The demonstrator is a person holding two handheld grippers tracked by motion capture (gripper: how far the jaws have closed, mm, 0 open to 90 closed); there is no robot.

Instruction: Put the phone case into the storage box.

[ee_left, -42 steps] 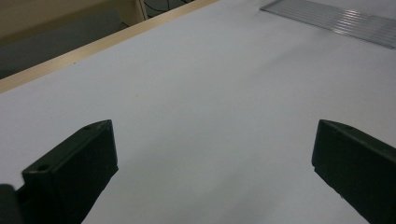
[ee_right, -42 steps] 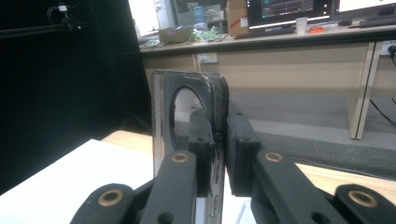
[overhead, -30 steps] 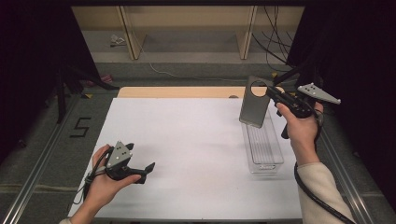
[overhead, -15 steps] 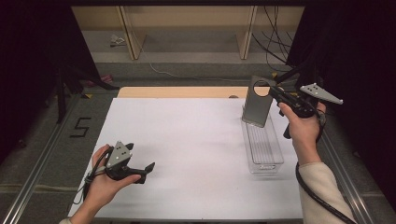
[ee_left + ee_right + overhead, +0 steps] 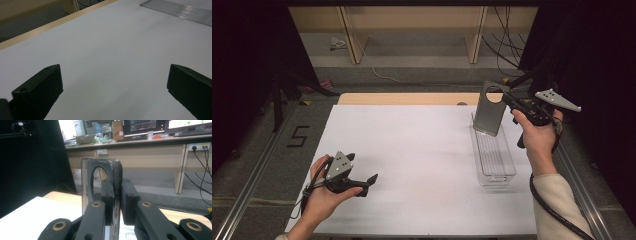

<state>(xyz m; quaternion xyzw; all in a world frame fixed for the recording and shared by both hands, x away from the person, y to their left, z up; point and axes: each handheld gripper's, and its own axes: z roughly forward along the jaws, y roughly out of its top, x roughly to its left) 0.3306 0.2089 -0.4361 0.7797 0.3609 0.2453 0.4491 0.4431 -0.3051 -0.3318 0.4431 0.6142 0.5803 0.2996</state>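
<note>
My right gripper (image 5: 505, 98) is held above the table's right side, shut on the upper edge of a flat grey case (image 5: 488, 110) with a round hole near its top. The case hangs upright over the far end of a clear plastic tray (image 5: 496, 159). In the right gripper view the pads (image 5: 108, 195) pinch the case's thin wall (image 5: 86, 182) beside the hole. My left gripper (image 5: 371, 183) rests low on the white table (image 5: 412, 145) at the front left, open, with nothing between its jaws (image 5: 115, 92).
The clear tray's ribbed edge (image 5: 180, 10) lies far off in the left gripper view. A wooden strip (image 5: 407, 98) borders the table's far edge. Metal rails (image 5: 252, 175) run along both sides. Cables (image 5: 507, 45) and shelf legs stand beyond the table.
</note>
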